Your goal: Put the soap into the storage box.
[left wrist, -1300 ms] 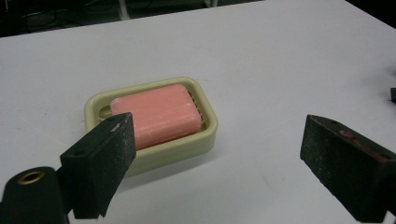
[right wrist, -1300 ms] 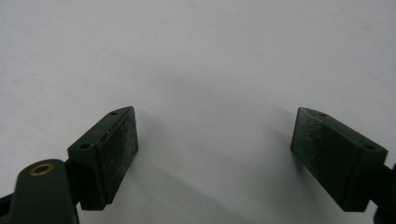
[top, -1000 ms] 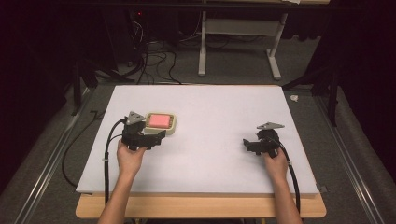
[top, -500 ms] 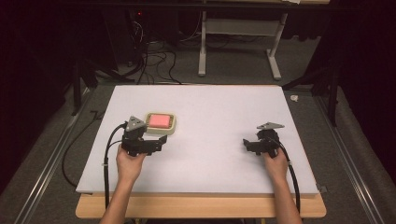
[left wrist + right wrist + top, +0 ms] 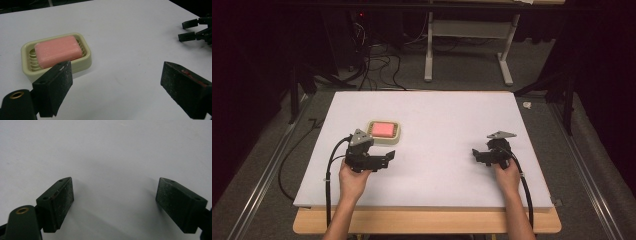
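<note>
A pink rectangular soap bar (image 5: 58,50) is lying in a cream plastic ridged dish (image 5: 85,62) on the white table (image 5: 447,120). The left gripper (image 5: 120,87), fingers spread wide and empty, is hovering just beside it; the right gripper (image 5: 115,203) is waiting equally open, well apart. Probably an approach step: next, centring over the soap.

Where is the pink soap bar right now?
In the high view the pink soap bar lies in a cream soap dish on the table's left half, just beyond the open left gripper.
</note>
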`<state>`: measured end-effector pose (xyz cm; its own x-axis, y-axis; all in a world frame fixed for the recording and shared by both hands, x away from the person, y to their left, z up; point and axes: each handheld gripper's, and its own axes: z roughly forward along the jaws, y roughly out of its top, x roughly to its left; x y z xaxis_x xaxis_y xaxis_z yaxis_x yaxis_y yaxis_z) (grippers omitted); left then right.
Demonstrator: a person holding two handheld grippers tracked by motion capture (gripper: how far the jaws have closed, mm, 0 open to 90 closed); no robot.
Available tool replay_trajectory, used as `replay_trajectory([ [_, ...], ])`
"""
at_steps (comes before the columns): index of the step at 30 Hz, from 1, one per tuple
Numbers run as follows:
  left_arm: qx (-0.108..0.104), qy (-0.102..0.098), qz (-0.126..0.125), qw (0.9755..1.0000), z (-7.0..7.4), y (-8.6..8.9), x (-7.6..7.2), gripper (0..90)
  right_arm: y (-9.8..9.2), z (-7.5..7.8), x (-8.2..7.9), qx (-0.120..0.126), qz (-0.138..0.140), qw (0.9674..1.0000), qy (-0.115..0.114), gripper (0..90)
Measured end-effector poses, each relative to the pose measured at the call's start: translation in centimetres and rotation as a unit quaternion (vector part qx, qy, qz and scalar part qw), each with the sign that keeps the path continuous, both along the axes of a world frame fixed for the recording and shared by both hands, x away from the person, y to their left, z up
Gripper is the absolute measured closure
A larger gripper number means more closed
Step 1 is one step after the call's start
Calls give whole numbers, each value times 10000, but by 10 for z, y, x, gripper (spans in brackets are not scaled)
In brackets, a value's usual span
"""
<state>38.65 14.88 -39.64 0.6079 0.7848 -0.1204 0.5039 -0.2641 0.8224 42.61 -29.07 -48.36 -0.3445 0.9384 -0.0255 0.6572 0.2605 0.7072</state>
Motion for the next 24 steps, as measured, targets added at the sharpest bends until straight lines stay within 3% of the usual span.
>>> replay_trajectory([
  [21,46,119,-256,9996,-9,-15,-9,113,0,0,0,0,1,10000,0,155],
  [24,127,155,-309,9993,-11,-19,-8,113,0,0,0,0,-1,10000,1,155],
])
